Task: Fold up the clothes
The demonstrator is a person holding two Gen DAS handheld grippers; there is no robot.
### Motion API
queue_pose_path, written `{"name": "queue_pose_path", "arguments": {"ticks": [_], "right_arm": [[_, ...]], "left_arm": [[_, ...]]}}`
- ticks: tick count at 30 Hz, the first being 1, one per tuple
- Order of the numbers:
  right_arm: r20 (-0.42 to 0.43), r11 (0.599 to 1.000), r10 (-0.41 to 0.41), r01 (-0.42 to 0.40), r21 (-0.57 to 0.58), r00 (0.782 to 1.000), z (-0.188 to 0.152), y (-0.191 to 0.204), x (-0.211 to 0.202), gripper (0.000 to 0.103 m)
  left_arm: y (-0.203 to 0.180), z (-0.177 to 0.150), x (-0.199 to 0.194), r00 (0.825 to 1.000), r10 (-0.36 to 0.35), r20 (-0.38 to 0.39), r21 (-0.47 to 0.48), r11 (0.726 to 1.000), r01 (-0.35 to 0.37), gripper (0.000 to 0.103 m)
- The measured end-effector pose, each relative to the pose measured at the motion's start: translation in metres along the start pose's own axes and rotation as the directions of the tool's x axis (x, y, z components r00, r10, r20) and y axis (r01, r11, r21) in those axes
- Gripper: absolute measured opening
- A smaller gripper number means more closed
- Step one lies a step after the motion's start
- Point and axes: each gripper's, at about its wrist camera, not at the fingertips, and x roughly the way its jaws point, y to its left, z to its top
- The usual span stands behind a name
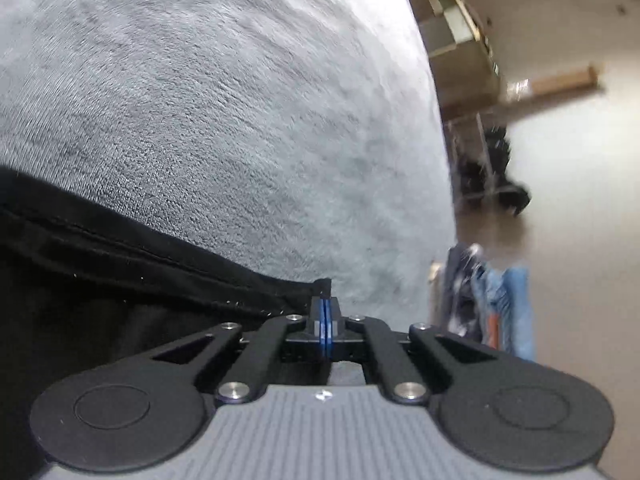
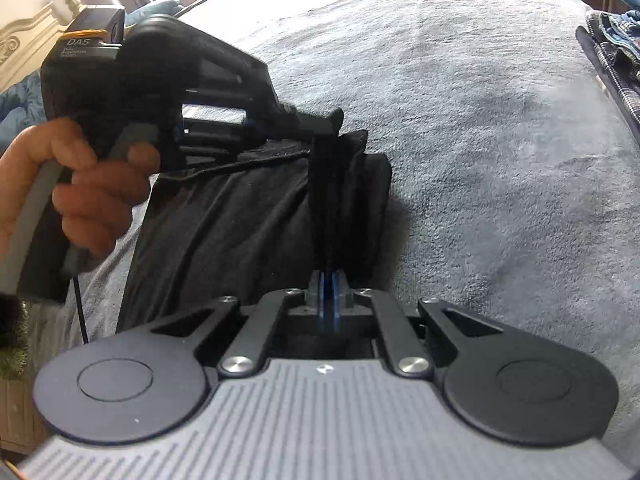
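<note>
A black garment (image 2: 248,216) lies crumpled on the grey fleece blanket (image 2: 480,120) of a bed. My right gripper (image 2: 329,280) is shut on a raised fold of it, and the cloth stretches upward from the pads. Farther back, a person's hand (image 2: 92,184) holds my left gripper (image 2: 334,120), which pinches the garment's far corner. In the left wrist view, my left gripper (image 1: 325,304) is shut, with the corner of the black garment (image 1: 120,280) caught at its tips. The rest of the cloth spreads to the left over the blanket (image 1: 240,120).
A pile of jeans and checked clothes (image 2: 616,40) lies at the bed's right edge. Beyond the bed's edge in the left wrist view are blue clothes (image 1: 500,304), a shelf unit (image 1: 460,32) and bare floor. A carved headboard (image 2: 24,36) stands at the upper left.
</note>
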Motion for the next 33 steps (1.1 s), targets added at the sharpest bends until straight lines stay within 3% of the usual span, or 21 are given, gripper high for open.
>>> {"name": "queue_pose_path", "arguments": {"ticks": [6, 13, 16, 17, 19, 21, 28, 33], "right_arm": [[0.046, 0.999, 0.039, -0.039, 0.003, 0.998, 0.011, -0.001, -0.006, 0.006], [0.079, 1.000, 0.022, -0.021, -0.013, 0.997, 0.023, 0.000, 0.008, 0.010], [0.067, 1.000, -0.005, 0.006, -0.009, 0.998, 0.022, 0.001, 0.010, 0.004], [0.053, 0.999, -0.006, 0.004, 0.033, 0.999, 0.021, -0.002, 0.011, 0.004], [0.029, 0.994, 0.009, -0.012, 0.107, 1.000, 0.020, -0.013, 0.014, 0.004], [0.024, 0.985, 0.033, -0.037, 0.166, 0.999, 0.019, -0.021, 0.014, 0.007], [0.027, 0.959, 0.100, -0.103, 0.264, 0.995, 0.022, -0.031, 0.015, 0.012], [0.001, 0.956, 0.132, -0.127, 0.264, 0.991, 0.018, -0.028, 0.012, 0.025]], "left_arm": [[-0.006, -0.004, -0.001, 1.000, -0.010, 0.013, 0.046, 0.999, 0.009, 0.001], [-0.013, -0.006, 0.010, 1.000, -0.019, 0.001, 0.086, 0.996, 0.019, 0.001], [-0.014, -0.008, 0.021, 1.000, 0.006, -0.019, 0.113, 0.994, -0.004, 0.002], [-0.013, -0.008, 0.025, 0.999, 0.018, -0.034, 0.122, 0.992, -0.013, 0.004], [-0.012, -0.007, 0.030, 0.998, 0.035, -0.054, 0.137, 0.990, -0.028, 0.021], [-0.013, -0.007, 0.026, 0.999, 0.028, -0.042, 0.152, 0.988, -0.021, 0.028], [-0.011, -0.009, -0.021, 0.997, 0.075, 0.011, 0.168, 0.983, -0.076, 0.036], [0.018, -0.030, -0.085, 0.976, 0.216, 0.017, 0.144, 0.966, -0.216, 0.039]]}}
